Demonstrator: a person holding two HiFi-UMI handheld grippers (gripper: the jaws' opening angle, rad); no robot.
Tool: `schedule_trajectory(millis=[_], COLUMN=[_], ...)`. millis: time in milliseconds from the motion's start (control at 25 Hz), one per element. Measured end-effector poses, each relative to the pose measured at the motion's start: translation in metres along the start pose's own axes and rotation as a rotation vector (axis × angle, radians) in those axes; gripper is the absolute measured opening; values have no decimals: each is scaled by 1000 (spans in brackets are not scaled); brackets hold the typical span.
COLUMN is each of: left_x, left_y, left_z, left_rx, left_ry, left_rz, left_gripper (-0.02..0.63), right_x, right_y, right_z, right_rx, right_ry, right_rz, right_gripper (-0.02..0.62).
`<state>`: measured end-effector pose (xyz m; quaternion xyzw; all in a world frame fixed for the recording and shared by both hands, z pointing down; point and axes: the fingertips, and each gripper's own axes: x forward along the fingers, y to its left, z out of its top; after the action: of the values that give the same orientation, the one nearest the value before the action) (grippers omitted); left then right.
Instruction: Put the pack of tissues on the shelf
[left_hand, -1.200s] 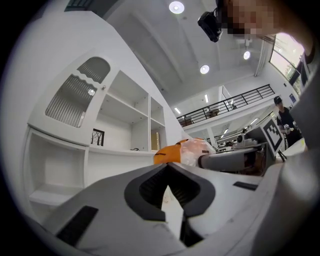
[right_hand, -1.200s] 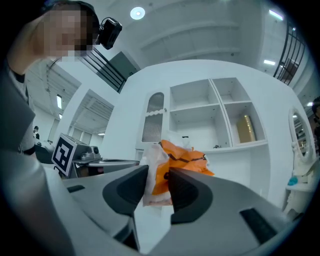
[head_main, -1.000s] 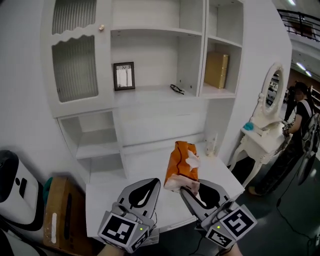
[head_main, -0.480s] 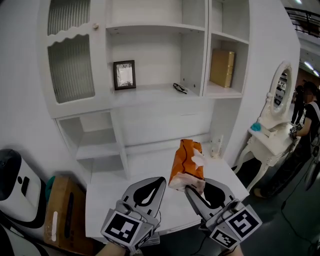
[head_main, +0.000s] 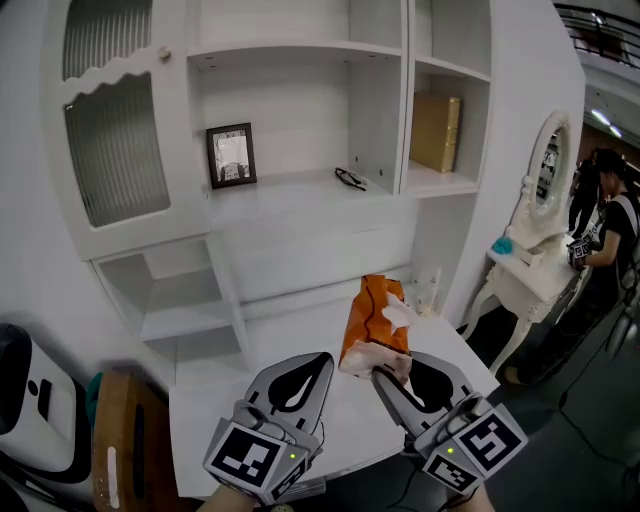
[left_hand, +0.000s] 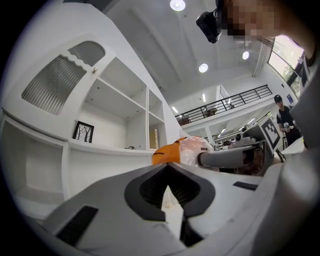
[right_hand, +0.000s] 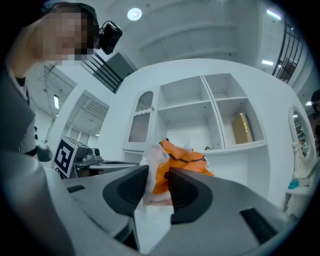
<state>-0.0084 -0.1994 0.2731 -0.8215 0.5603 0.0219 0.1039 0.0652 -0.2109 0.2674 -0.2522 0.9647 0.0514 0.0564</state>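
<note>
An orange pack of tissues (head_main: 374, 318) with a white tissue sticking out stands upright over the white desk (head_main: 270, 345), below the shelves. My right gripper (head_main: 391, 364) is shut on its lower end; in the right gripper view the pack (right_hand: 184, 162) is pinched between the two dark pads of that gripper (right_hand: 159, 172). My left gripper (head_main: 322, 360) hovers just left of the pack, shut, with nothing in it. From the left gripper view the pack (left_hand: 176, 151) shows beyond the gripper's (left_hand: 168, 169) closed tips. The middle shelf (head_main: 290, 186) is above and behind.
On the middle shelf stand a small picture frame (head_main: 231, 155) and a pair of glasses (head_main: 350, 178). A tan box (head_main: 435, 131) fills the right compartment. A white vanity with an oval mirror (head_main: 530, 215) and a person (head_main: 603, 215) are at right. A white appliance (head_main: 28, 390) sits at left.
The right gripper has carried the pack slightly up and to the right. The left gripper stays beside it. The shelves have shifted left in the head view.
</note>
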Motion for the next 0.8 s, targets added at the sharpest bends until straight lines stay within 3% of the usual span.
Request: schedule_trajectory(millis=[640, 800], left_x=[22, 27], left_y=[65, 86], left_z=[-11, -14], left_rx=[-53, -41], left_ry=[25, -1], left_rz=[-73, -80], left_gripper=[14, 14], right_x=[76, 98], right_y=[-15, -21], right_z=[19, 29], right_rx=[-29, -56], right_ry=[11, 10], right_rz=[-51, -64], right_gripper=[141, 141])
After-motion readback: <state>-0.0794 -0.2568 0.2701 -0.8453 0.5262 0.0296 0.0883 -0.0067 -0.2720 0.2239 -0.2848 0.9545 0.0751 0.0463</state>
